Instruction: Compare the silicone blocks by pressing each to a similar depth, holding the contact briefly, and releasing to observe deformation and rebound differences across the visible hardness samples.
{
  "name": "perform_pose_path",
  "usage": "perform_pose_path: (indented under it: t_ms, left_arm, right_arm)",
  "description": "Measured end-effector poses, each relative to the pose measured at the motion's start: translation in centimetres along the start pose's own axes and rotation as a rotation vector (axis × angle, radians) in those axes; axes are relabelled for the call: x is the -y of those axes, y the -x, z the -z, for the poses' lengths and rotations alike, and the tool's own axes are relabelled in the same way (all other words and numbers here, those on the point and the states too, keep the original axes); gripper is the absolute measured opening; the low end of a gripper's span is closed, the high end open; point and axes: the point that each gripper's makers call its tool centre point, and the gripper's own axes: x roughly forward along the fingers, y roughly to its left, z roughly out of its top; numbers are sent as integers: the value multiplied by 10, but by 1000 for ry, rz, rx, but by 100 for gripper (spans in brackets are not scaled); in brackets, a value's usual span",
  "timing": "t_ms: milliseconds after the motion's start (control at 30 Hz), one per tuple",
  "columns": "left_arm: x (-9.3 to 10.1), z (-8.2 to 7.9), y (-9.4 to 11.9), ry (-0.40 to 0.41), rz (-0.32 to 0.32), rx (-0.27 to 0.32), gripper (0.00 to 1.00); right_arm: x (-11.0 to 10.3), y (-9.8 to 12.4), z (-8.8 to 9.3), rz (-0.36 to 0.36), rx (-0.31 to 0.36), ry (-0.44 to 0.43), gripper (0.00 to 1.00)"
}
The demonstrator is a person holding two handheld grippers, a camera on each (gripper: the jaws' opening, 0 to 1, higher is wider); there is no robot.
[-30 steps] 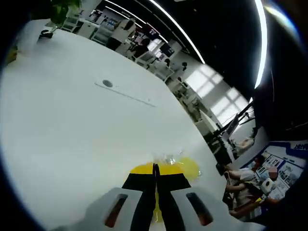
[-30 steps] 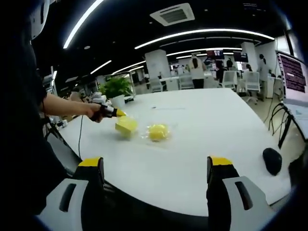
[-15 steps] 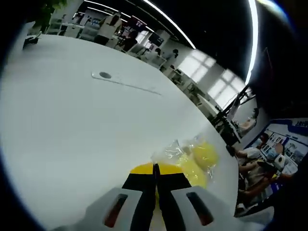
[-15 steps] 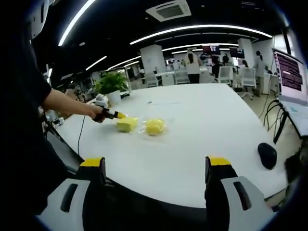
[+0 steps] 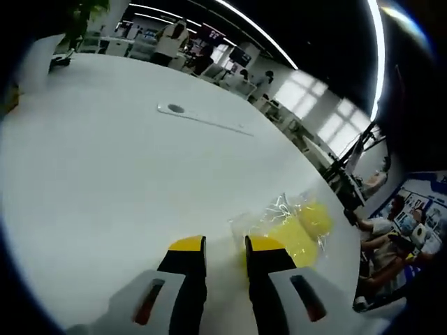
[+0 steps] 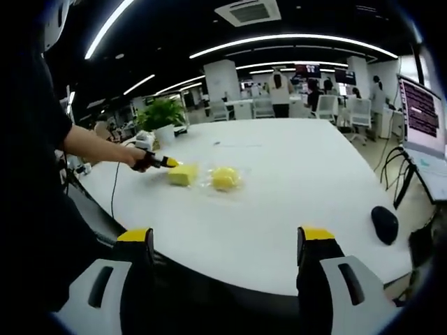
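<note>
A: Where are the blocks?

B: On the white worktop point(image 6: 293, 188), side by side: flat block point(image 6: 181, 174), bagged block point(image 6: 225, 179).

A: And the tools?

B: Left tool point(image 5: 223, 246) narrowly parted beside them, probably to press; right tool point(image 6: 227, 241) wide, held back.

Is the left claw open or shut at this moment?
Open. In the left gripper view, the left claw shows a clear strip of white table between its yellow tips.

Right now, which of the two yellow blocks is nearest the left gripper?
The bare rectangular block, right beside the left gripper. The rounder block lies farther, in clear wrap.
</note>
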Motion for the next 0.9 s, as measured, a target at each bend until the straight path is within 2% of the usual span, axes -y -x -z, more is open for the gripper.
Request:
perform_pose_path:
  t_ms: [100, 267, 367, 500, 600, 800, 900]
  left_arm:
    - [2, -7, 13, -39, -23, 37, 24]
    - [6, -30, 41, -76, -86, 191, 35]
    - [22, -27, 58, -163, -92, 214, 42]
    - [41, -22, 75, -208, -86, 235, 47]
    - [63, -19, 93, -265, -75, 276, 51]
    - [93, -13, 117, -372, -70, 311, 63]
    - [110, -12, 127, -477, -77, 321, 72]
  right_arm:
    - [-1, -3, -5, -14, 24, 2, 76]
    - [-3, -7, -6, -31, 46, -3, 76]
    - [-3, -9, -7, -44, 52, 18, 75]
    - [-3, -13, -6, -67, 57, 19, 75]
    - [-3, -16, -7, -83, 65, 34, 76]
    - [-4, -26, -16, -126, 81, 60, 77]
    - [-2, -32, -19, -140, 77, 63, 79]
